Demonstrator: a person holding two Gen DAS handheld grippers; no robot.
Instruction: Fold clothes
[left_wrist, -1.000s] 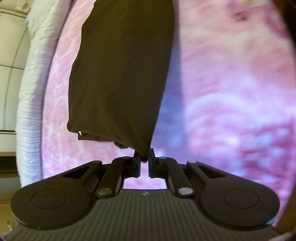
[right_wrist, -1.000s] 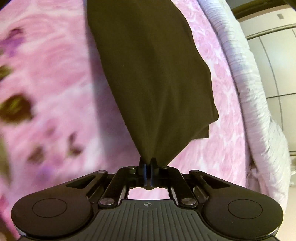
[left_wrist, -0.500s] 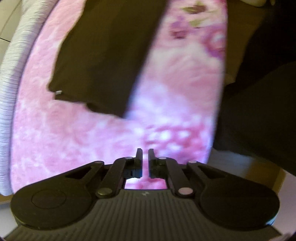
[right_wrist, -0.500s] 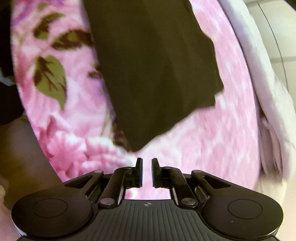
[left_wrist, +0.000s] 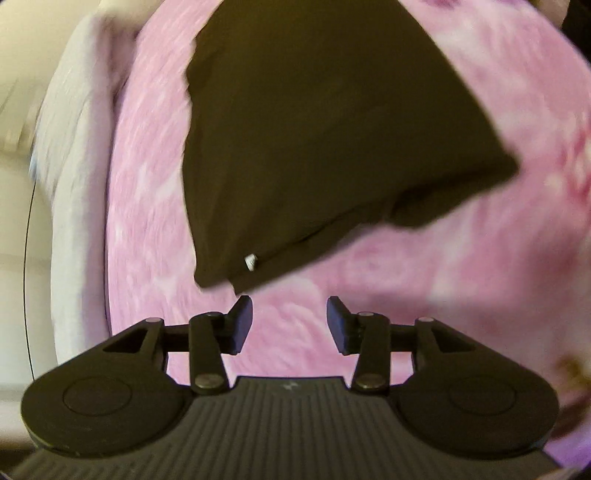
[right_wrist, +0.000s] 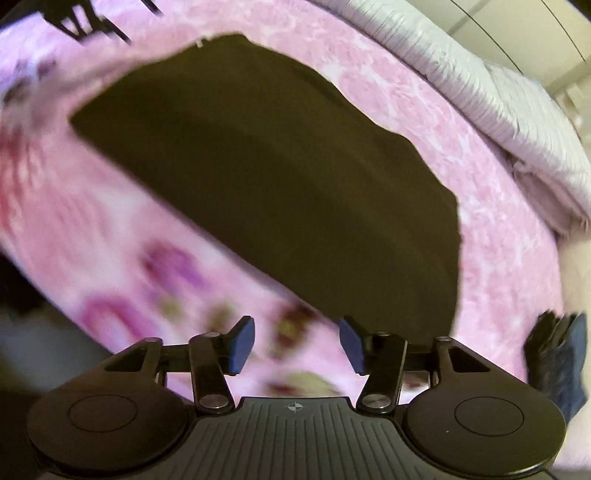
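A dark brown garment (left_wrist: 332, 140) lies folded flat on a pink floral blanket (left_wrist: 155, 206), with a small white tag (left_wrist: 250, 263) at its near corner. My left gripper (left_wrist: 290, 321) hovers open just short of that corner, nothing between its fingers. In the right wrist view the same dark garment (right_wrist: 280, 177) stretches across the blanket (right_wrist: 491, 221). My right gripper (right_wrist: 295, 339) is open and empty beside the garment's near edge. Both views are blurred by motion.
A pale ribbed quilt (left_wrist: 74, 192) runs along the blanket's far side, seen also as the quilt (right_wrist: 480, 92) in the right wrist view. A dark blue cloth item (right_wrist: 557, 358) shows at the right edge. Pale cabinet panels stand behind.
Both grippers held the hanging garment a second ago, then let it go onto the blanket. Their jaws have since spread wide, and both have swung to new angles near the garment.
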